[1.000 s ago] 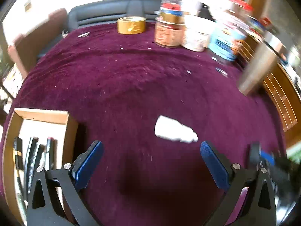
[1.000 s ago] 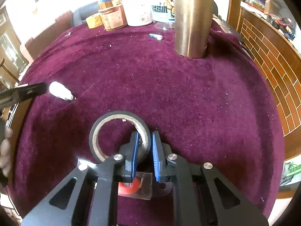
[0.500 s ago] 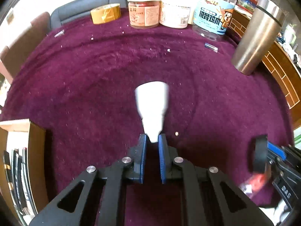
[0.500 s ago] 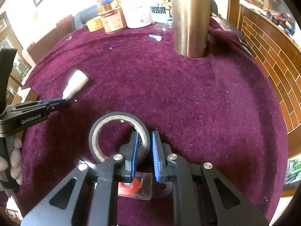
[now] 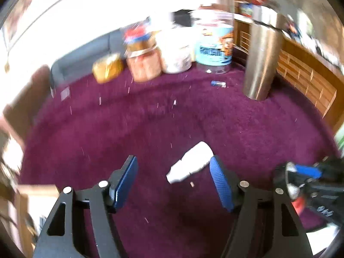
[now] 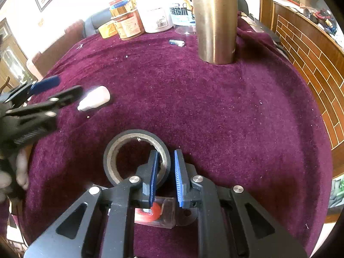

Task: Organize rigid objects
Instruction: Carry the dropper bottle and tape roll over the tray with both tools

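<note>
A small white bottle [image 5: 191,164] lies on its side on the purple cloth [image 5: 150,129], nozzle toward the lower left. My left gripper [image 5: 173,159] is around it with its jaws opening. The bottle's wide end lies against the tip of the right finger, and the left pad is well clear of it. In the right wrist view the left gripper [image 6: 69,84] comes in from the left beside the bottle [image 6: 94,98]. My right gripper [image 6: 166,153] is shut on the wall of a black tape roll [image 6: 111,150], one finger inside the ring and one outside.
A tall steel tumbler [image 6: 215,21] stands at the back right. Jars, tubs and a yellow tape roll [image 6: 107,29] line the far edge. A small blue cell [image 6: 176,42] lies near them. A clear case with a red part [image 6: 154,212] sits under the right gripper.
The left gripper closed on the bottle's nozzle, then let go; its jaws now stand apart and the bottle lies turned on the cloth. The right gripper and tape roll have not moved.
</note>
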Demonstrator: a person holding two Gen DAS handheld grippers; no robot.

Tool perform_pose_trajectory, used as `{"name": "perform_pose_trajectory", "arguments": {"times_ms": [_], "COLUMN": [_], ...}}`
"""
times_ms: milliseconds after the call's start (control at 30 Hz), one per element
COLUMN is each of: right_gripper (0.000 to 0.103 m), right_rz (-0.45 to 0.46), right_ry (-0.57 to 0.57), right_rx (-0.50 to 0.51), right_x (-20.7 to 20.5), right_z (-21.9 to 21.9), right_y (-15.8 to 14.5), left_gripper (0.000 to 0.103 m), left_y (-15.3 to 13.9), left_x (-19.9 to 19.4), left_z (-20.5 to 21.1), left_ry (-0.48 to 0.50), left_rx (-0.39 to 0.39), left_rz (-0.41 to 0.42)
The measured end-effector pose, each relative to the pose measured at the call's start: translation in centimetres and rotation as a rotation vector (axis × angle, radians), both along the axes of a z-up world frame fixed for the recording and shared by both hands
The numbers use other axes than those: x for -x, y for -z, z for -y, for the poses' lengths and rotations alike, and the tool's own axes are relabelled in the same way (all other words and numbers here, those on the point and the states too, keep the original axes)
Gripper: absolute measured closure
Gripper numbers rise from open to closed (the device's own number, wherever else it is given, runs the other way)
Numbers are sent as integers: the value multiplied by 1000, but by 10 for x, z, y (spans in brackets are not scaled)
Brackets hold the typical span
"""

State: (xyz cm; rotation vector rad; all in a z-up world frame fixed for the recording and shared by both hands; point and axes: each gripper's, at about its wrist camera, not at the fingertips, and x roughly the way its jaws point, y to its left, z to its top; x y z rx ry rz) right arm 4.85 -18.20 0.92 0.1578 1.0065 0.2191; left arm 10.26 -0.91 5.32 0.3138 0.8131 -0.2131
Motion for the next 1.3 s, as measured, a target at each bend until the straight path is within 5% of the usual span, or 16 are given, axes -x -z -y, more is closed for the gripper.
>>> {"name": "perform_pose_trajectory", "arguments": {"times_ms": [67,233,333,400,600,900,1300], "right_gripper": [91,91,90,90,90,92,92], "right_rz": [0,7,6,9,27,4,69], "right_ry": [0,-12,-15,-17,-29,-16,60], "right_rx": [-9,-3,-8,-1,85,-35,-74], "right_x": [0,0,-1,0,5,3,7], "right_z": [1,0,1,0,-14,-2,9], "right_y": [0,0,0,0,-2,-1,-15], "left_gripper": [39,39,57,81,83,83,83], "left_y": [9,43,43,41,24,6,-36], "left_x": [-5,-17,-12,-9,8,18,77], "left_z": [17,41,41,40,28,15,-41], "left_ry": [70,109,121,133,175,199,165], "left_rx": [-123,-253,-219,-187,-112,-48,182], "left_rz": [37,1,-20,-55,-85,-85,-20]}}
